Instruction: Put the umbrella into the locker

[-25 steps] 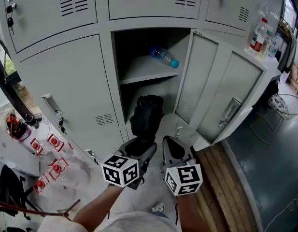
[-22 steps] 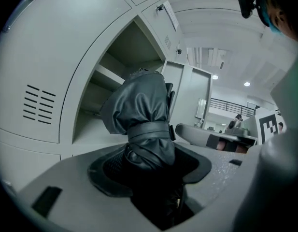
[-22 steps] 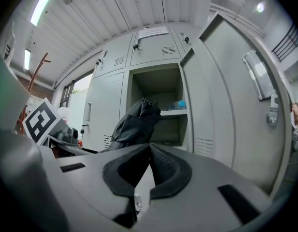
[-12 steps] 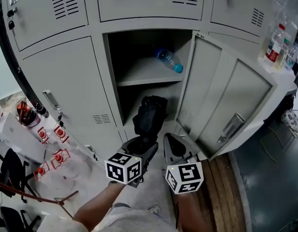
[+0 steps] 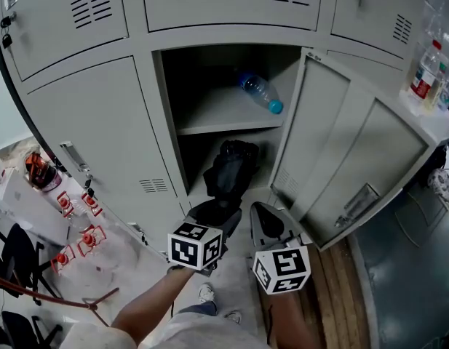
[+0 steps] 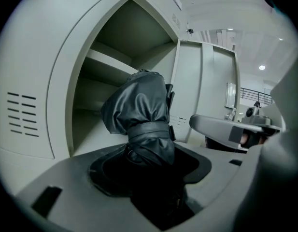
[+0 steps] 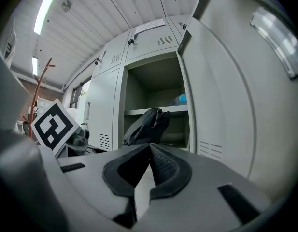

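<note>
A: Where is the umbrella (image 5: 230, 167)?

B: It is folded, black and strapped shut, and it sticks out of the left gripper (image 5: 218, 211) toward the open locker (image 5: 157, 129). Its far end is at the mouth of the lower compartment, just under the shelf (image 5: 217, 115). I cannot tell if it has crossed the threshold.

A: How do the left fingers stand?

B: They pinch the near end of the umbrella. The bundle fills the gap between them and points up and away from the gripper.

A: And the right gripper (image 5: 262, 217)?

B: It hangs just right of the left one, in front of the locker's lower edge. Its 2 fingers are pressed together with nothing between them.

A: What else is in the locker?

B: 1 clear bottle (image 5: 259, 91) with a blue cap lies on its side on the shelf, in the upper compartment, toward the right wall.

A: The door (image 5: 340, 158)?

B: It is swung wide open to the right, its inner face toward the grippers. More bottles (image 5: 426, 70) stand on a ledge at the far right.
</note>
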Demonstrator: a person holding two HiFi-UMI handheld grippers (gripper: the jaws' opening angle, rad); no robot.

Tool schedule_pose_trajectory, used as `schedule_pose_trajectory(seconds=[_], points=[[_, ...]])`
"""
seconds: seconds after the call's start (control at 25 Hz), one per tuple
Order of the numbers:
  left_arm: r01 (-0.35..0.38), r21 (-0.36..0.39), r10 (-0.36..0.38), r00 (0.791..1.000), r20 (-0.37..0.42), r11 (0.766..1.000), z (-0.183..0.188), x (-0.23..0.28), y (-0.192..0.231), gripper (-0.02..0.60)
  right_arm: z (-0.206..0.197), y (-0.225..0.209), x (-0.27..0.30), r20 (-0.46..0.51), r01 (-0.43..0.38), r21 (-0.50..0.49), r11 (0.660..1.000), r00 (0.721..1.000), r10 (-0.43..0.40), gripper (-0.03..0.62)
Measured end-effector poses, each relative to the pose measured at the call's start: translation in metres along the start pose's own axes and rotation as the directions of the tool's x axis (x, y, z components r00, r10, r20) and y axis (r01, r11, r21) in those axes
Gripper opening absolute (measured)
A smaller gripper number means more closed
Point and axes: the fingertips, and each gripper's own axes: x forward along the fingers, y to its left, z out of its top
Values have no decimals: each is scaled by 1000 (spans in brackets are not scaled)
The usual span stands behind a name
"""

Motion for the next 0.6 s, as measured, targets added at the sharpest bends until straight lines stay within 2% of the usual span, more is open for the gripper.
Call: schedule_pose_trajectory(seconds=[0.24,0.6], points=[[1,15,0,999,-47,1000,9,18,18,252,5,-3,24,1,5,-18,1000,1000,-5,3],[85,-18,-86,994,-67,996,13,34,34,252,13,-9,69,12,35,-19,999,999,-35,3]])
